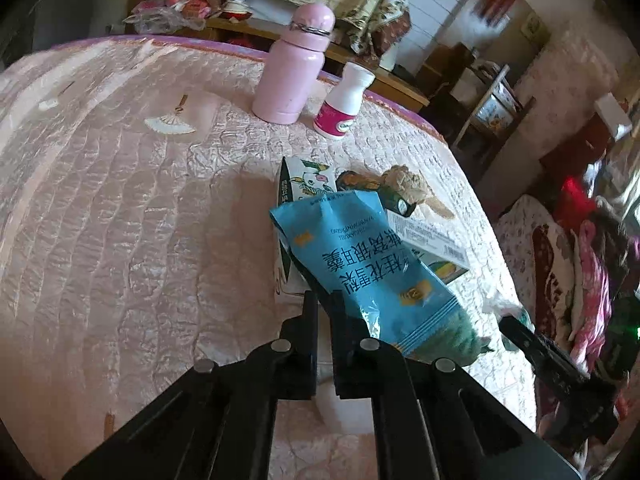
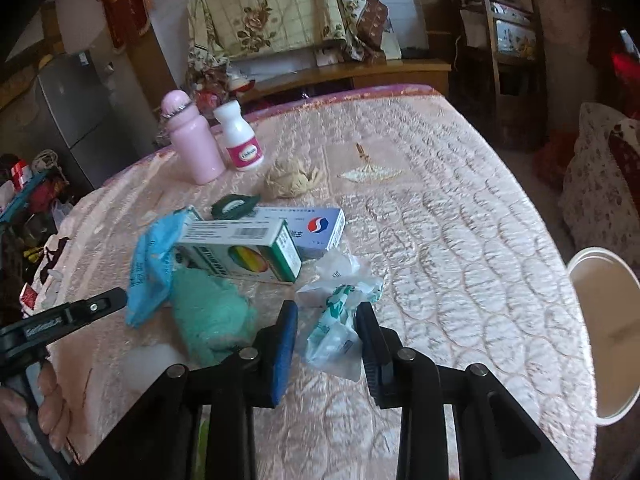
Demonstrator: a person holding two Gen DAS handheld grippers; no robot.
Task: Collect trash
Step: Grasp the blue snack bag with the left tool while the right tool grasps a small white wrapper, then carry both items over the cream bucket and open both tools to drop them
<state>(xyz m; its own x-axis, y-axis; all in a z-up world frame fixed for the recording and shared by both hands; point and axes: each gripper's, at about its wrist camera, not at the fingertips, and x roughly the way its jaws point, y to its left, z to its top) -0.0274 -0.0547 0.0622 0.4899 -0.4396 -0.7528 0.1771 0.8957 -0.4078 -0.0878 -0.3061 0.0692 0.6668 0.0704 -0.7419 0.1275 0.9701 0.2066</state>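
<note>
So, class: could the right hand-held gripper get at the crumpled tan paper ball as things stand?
Probably yes: the right hand-held gripper straddles a clear crinkled wrapper, but bare quilt right of the boxes leads to the crumpled tan paper ball.

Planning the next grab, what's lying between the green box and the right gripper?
In the right wrist view, a crumpled clear wrapper with teal print lies between the green box and the right gripper, reaching between its fingers.

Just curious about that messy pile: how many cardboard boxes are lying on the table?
2 for certain: a green box lying in front, and a white-and-blue box just behind it. The blue packet may hide another.
</note>
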